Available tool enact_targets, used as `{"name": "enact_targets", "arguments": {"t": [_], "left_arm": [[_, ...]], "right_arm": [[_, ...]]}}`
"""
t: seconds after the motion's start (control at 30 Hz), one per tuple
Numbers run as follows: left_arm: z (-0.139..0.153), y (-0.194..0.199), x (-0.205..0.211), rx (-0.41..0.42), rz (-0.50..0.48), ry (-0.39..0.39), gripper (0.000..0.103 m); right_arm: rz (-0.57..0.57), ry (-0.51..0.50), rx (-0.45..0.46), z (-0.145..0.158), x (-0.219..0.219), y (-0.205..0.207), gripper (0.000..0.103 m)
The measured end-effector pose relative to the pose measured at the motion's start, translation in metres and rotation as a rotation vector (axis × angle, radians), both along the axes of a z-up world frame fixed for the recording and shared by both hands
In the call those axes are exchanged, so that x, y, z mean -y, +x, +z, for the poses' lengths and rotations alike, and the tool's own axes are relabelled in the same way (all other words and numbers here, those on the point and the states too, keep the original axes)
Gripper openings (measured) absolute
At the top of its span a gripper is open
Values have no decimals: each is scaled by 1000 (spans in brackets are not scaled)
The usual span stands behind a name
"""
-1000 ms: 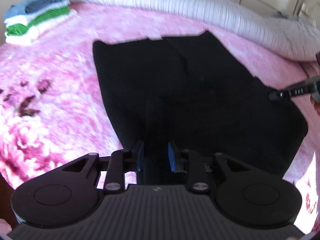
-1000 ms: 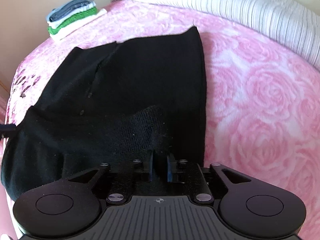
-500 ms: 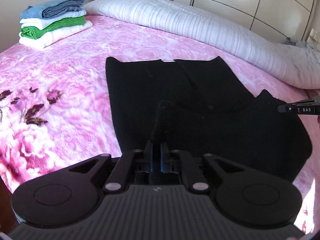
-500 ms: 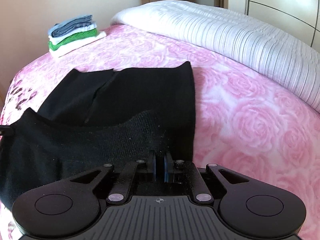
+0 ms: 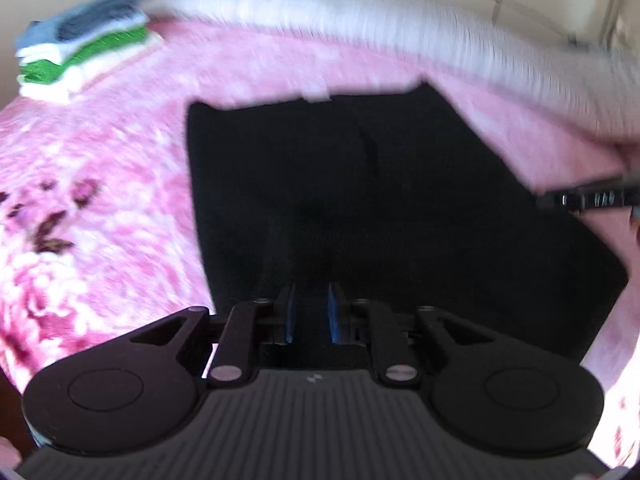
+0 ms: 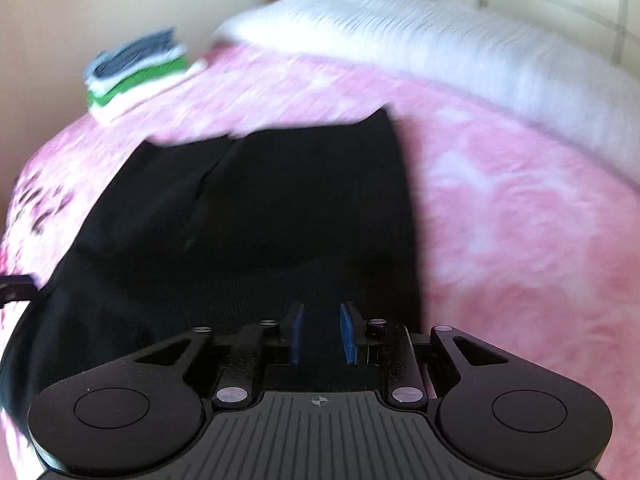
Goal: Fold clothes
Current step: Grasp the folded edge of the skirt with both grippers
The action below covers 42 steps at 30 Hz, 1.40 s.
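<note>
Two grippers low at the near hem of one black garment (image 5: 320,184), spread flat on the pink rose-patterned blanket (image 5: 120,208), long axis running away from both tools toward the white ribbed bolster (image 5: 360,20) at the head of the bed. Left gripper (image 5: 309,312) at the near-left corner, blue pads (image 5: 289,312) parting, dark cloth lying in the gap but no longer pinched as far as the blur allows. Right gripper (image 6: 322,334) at the near-right corner, just inside the garment's right edge, jaws likewise opening, fabric between the pads yet not pressed. Seen from the left wrist, tip of the right tool poking in at the far right edge; seen from the right wrist, a sliver of the left tool at the far left edge. Both equally near the near hem, one per corner, so neither hand favoured. Far edge well apart from both, straight ahead. Probably a fold just laid down. Stack of folded clothes (image 5: 80,60) sitting far left, near the bolster's end
</note>
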<state>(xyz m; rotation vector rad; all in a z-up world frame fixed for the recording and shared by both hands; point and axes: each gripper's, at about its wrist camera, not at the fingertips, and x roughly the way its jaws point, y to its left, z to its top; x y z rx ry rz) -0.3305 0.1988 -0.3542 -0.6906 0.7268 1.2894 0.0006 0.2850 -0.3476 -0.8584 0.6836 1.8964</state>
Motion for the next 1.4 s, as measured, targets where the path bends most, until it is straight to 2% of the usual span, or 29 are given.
{"name": "enact_targets", "arguments": {"t": [0.07,0.1,0.13,0.2,0.27,0.3,0.33,0.37,0.4,0.43,0.53,0.57,0.67,0.77,0.87,0.9,0.93,0.97,1.0,1.03,1.07,1.2,1.3,1.37,1.4], "left_arm": [[-18,-7,-3,-3,18,-29,9],[-16,-14,-1,22,44,-33,8],[-14,-20,1,48,70,-36,4],[-4,-27,12,71,99,-35,4],[8,-34,31,88,133,-45,6],[14,-38,43,114,168,-62,6],[18,-43,57,160,216,-81,12],[20,-50,72,234,285,-107,22],[18,-58,88,343,383,-140,27],[15,-66,104,453,481,-172,29],[-2,-81,156,802,774,-237,29],[-9,-80,166,858,836,-243,30],[-25,-73,170,919,905,-229,32],[-40,-67,173,975,974,-211,32],[-51,-75,169,995,1033,-163,30],[-53,-77,166,980,1041,-170,26],[-54,-79,163,960,1040,-172,15],[-50,-78,159,925,1013,-163,12],[-44,-76,156,884,979,-152,10],[-33,-73,154,831,928,-137,9],[-22,-71,152,779,877,-123,9],[7,-73,142,628,671,-65,9],[6,-61,139,456,539,-98,12],[-12,-52,133,357,492,-150,15],[-16,-50,133,344,495,-164,15]], "right_arm": [[5,-48,23,-16,-9,1,22],[-35,-71,40,-24,-16,9,16],[-80,-91,7,-22,-19,19,4],[-171,-124,-47,-17,-25,39,0],[-256,-97,-10,2,-17,54,8],[-290,-107,-47,10,-10,66,11],[-339,-148,-121,16,-3,81,25],[-392,-190,-197,21,6,96,50],[-455,-237,-279,23,17,111,62],[-511,-284,-360,23,30,123,66],[-636,-425,-555,15,71,146,66],[-668,-456,-594,11,83,147,66],[-727,-533,-686,-7,105,143,66],[-780,-537,-761,-26,102,136,66],[-833,-510,-825,-41,85,139,66],[-861,-501,-817,-44,82,141,66],[-891,-495,-805,-46,79,144,65],[-908,-489,-823,-49,79,147,59],[-915,-480,-829,-51,78,150,48],[-887,-461,-789,-45,76,150,31],[-859,-441,-750,-40,74,150,24],[-637,-261,-532,4,62,138,20],[-514,-171,-399,16,58,126,20],[-515,-267,-313,-10,54,123,21],[-520,-288,-299,-20,56,125,22]]}}
